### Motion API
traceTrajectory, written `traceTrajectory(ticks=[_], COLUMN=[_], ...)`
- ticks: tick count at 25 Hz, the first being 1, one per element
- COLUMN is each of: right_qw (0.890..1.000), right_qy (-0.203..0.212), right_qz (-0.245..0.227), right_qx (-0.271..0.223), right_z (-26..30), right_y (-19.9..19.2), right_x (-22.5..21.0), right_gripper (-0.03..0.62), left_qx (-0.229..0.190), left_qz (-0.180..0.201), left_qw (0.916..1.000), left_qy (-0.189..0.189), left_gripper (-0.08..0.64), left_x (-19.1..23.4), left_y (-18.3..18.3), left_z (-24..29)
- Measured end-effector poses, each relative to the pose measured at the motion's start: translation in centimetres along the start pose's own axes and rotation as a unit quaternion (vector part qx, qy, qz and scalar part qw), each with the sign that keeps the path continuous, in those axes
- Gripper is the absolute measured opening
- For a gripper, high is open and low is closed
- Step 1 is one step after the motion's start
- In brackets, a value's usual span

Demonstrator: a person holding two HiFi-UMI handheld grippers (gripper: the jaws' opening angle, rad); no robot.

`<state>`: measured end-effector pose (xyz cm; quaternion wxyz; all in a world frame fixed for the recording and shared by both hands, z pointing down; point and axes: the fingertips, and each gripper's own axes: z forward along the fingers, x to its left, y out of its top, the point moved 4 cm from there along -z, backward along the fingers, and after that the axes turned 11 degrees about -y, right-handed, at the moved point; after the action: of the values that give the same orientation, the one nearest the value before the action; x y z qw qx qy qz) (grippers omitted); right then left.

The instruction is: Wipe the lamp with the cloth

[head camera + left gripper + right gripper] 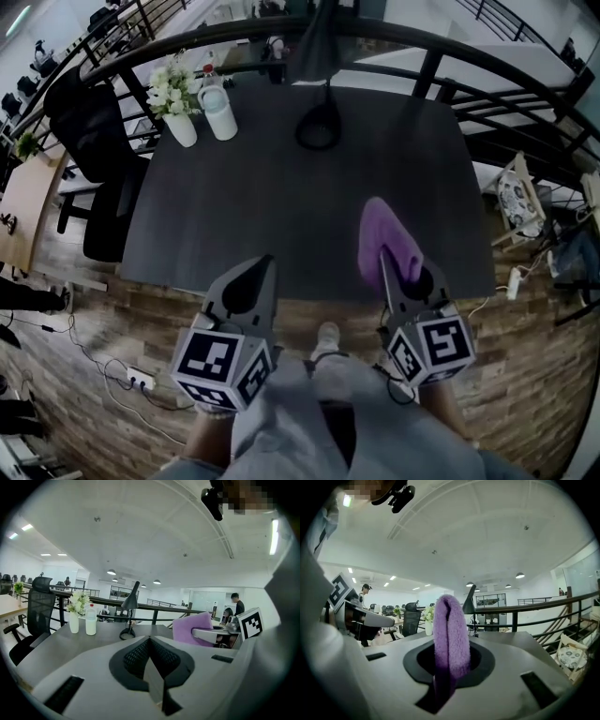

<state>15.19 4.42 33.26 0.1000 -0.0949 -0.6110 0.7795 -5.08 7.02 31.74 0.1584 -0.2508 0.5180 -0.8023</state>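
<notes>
A black desk lamp [319, 56] stands at the far side of the dark table [281, 206], its ring base [319, 127] resting on the top. It also shows in the left gripper view as the lamp [131, 601] and, partly hidden by the cloth, in the right gripper view as the lamp [469, 603]. My right gripper [382, 253] is shut on a folded purple cloth [381, 230], held over the table's near right edge. The cloth [450, 630] sticks up between the jaws. My left gripper [267, 262] is shut and holds nothing, at the near edge, far from the lamp.
A white vase of flowers [178, 105] and a white bottle [218, 112] stand at the table's far left corner. A black office chair [94, 141] is left of the table. A dark railing [422, 52] curves behind it. A power strip [141, 380] lies on the wood floor.
</notes>
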Motion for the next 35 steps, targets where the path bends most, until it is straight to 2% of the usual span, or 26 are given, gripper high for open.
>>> traceTrajectory(ticks=[4,12,24,28,35], right_qw=[1.0,0.999,0.999,0.999,0.999], right_qy=[0.012,0.029,0.045,0.039,0.011], right_qz=[-0.003,-0.015,-0.014,-0.013,-0.015], right_qx=[-0.004,-0.005,-0.016,-0.019,-0.032], right_z=[3.0,7.6,11.9,13.6,17.6], right_y=[0.7,1.9,3.4,3.9,5.9], right_x=[-1.6,-3.9,-5.9,-5.7,-6.5], right_gripper=[0.051,0.051,0.051,0.051,0.051], left_qx=[-0.018,-0.024,-0.015,-0.021,-0.016], left_qz=[-0.004,-0.01,0.015,0.023,0.014], left_qw=[0.9998,0.9994,0.9992,0.9987,0.9997], left_qy=[0.009,0.022,0.035,0.04,0.013], left_gripper=[0.012,0.012,0.012,0.012,0.012], left_x=[1.1,2.6,3.7,5.3,7.4], left_y=[0.7,2.5,5.1,6.1,7.9], left_z=[2.6,6.5,9.5,10.3,13.1])
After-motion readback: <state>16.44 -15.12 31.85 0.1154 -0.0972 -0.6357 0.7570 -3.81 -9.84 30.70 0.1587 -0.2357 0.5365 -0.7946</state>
